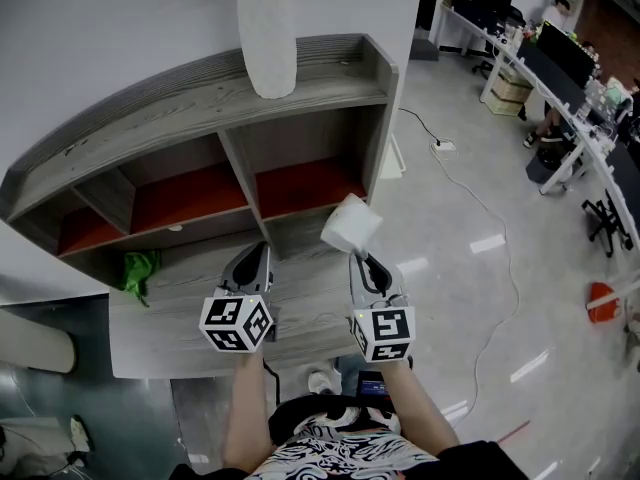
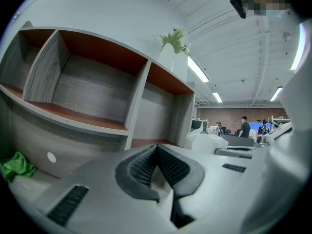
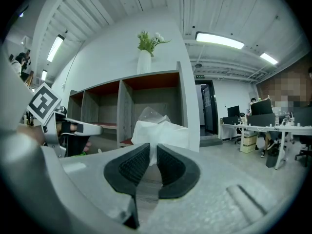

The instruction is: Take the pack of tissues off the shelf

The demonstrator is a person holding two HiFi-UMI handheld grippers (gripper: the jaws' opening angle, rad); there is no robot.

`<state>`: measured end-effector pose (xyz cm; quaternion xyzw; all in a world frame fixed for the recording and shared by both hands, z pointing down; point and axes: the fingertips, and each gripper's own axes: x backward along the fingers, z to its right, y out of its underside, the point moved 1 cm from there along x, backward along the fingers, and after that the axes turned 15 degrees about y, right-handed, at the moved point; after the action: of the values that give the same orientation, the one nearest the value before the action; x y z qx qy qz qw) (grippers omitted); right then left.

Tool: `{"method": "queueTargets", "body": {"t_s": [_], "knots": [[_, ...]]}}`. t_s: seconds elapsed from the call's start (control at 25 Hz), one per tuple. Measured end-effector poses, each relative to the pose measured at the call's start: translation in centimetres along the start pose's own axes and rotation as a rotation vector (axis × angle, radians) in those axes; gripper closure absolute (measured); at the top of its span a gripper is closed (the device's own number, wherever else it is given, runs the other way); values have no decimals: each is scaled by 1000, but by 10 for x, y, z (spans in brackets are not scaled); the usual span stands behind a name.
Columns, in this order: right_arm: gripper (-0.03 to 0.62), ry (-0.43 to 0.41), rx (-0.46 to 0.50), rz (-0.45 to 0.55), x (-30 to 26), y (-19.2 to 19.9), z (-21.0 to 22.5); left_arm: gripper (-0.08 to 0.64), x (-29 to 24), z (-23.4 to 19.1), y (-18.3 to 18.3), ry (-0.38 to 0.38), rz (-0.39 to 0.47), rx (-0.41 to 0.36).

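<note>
Shelf unit (image 1: 200,98): grey wood-grain with red-brown compartment floors, set against a white wall. Open-fronted, so reachable straight on.

Ledge (image 1: 180,328): grey board below the compartments, under both tools.

Vase (image 1: 267,33): white, with greenery, upright on the shelf top. Well above the work and out of the way.

Pack of tissues (image 1: 350,226): white, in a clear wrapper. Already off the shelf, in the air just in front of the right-hand compartment. Pinched by its near edge, probably because the soft wrapper offers the easiest purchase there.

Right gripper (image 1: 362,258): jaws narrow, clamped on the pack. Roughly level, pointing towards the shelf.

Left gripper (image 1: 255,253): jaws together with nothing between. Held beside the other tool, apparently idle, one grip being enough.

Green cloth (image 1: 140,268): crumpled at the ledge's left end, well apart. No evident part in the task.
</note>
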<state>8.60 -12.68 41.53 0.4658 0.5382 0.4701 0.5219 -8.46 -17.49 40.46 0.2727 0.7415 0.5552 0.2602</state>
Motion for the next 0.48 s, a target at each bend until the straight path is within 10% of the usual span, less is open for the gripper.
{"method": "queueTargets", "body": {"t_s": [0.48], "knots": [[541,-29,50,-26,13,19,-6,554,5,-5,24,-20,-33,21]]}}
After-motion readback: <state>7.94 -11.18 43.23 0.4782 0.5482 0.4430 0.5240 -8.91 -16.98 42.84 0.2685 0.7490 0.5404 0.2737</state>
